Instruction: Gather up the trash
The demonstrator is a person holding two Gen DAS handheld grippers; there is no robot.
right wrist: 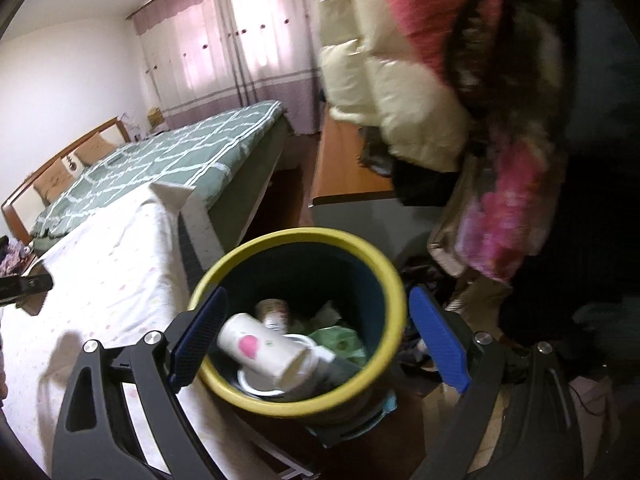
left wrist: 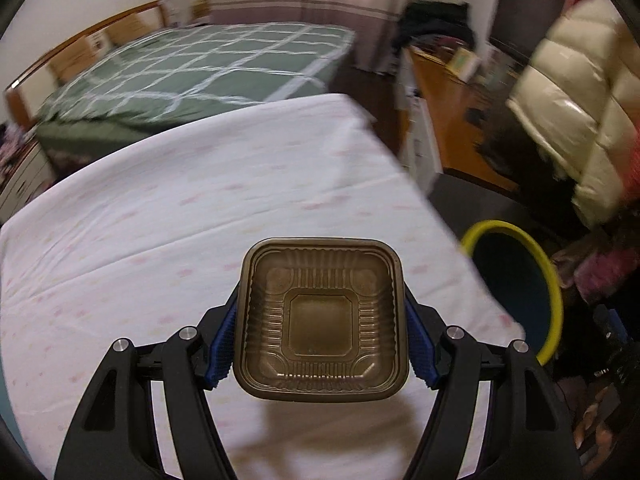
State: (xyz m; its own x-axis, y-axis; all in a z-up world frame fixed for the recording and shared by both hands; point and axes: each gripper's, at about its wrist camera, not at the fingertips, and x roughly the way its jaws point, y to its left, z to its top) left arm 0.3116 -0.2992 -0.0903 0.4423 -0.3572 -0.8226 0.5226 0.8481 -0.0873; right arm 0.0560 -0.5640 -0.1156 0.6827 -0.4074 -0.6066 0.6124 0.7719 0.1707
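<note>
Left gripper (left wrist: 320, 320) clamps the brown plastic tray (left wrist: 321, 322) at lower centre (pads on both sides); right gripper (right wrist: 316, 340) is spread wide, empty, framing the yellow-rimmed bin (right wrist: 394, 276) at lower centre

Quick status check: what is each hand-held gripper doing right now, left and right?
Left hand-held gripper: closed on the brown plastic tray.
Right hand-held gripper: open, holding nothing, above the yellow-rimmed bin.
</note>
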